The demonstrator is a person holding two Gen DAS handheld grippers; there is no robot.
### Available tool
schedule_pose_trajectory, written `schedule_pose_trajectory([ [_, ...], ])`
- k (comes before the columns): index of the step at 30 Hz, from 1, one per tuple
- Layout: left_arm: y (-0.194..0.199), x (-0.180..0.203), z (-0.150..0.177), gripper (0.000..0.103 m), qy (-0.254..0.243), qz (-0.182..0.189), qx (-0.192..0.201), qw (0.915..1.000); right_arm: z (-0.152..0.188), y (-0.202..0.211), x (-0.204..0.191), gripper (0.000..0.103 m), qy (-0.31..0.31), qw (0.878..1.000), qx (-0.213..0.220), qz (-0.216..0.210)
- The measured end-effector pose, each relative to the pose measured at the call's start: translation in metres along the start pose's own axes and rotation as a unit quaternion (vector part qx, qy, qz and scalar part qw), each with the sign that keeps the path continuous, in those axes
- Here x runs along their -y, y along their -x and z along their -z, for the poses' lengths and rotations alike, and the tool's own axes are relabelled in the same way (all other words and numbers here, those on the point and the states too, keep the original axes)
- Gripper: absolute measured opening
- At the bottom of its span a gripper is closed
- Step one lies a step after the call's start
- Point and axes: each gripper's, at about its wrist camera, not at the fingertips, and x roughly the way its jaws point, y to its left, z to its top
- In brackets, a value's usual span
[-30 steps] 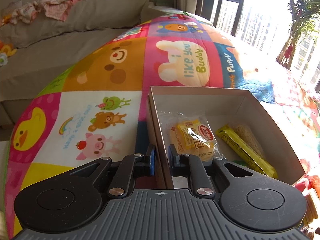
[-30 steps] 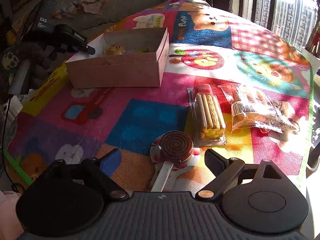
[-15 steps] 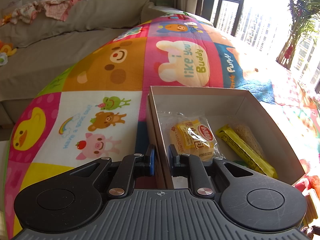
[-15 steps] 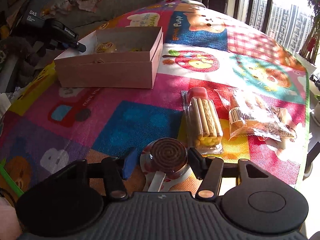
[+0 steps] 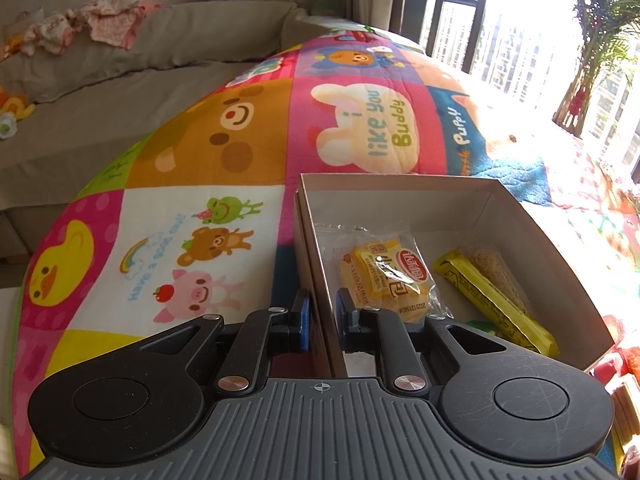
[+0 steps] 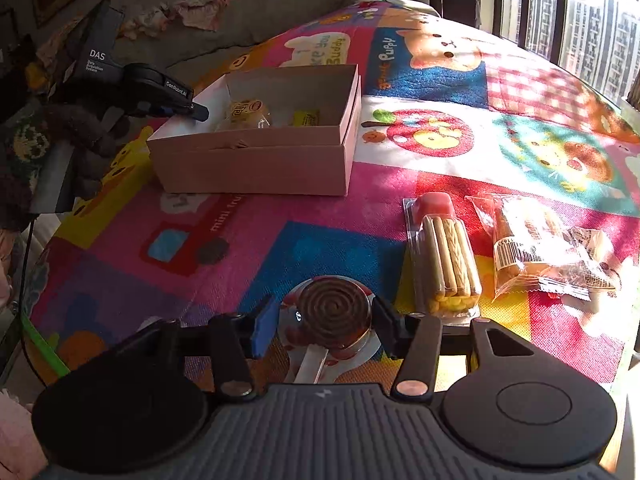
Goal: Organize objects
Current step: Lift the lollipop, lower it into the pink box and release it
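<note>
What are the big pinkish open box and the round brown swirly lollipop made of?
The pinkish open box looks like matte cardboard: thin folded walls, a creased edge. The round brown swirly lollipop seems hard candy under shiny clear plastic wrap, judging by the glints; its stick looks white, material unclear.

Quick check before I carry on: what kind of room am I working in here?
Most likely a home living room high in an apartment block: a grey sofa with strewn baby clothes, a cartoon play mat as the work surface, and tall windows facing high-rise towers.
</note>
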Motion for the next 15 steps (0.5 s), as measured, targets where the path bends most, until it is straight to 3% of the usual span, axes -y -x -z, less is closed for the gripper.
schedule_pose_trajectory([
  [9, -0.003, -0.005, -0.001, 0.015, 0.012, 0.014, 0.001, 0.9998, -0.081, 0.042, -0.011, 0.051, 0.027, 0.992, 0.120, -0.012],
  [15, -0.004, -0.008, 0.000, 0.016, 0.012, 0.022, 0.004, 0.9997, -0.143, 0.027, -0.019, 0.051, 0.005, 0.984, 0.177, -0.026],
])
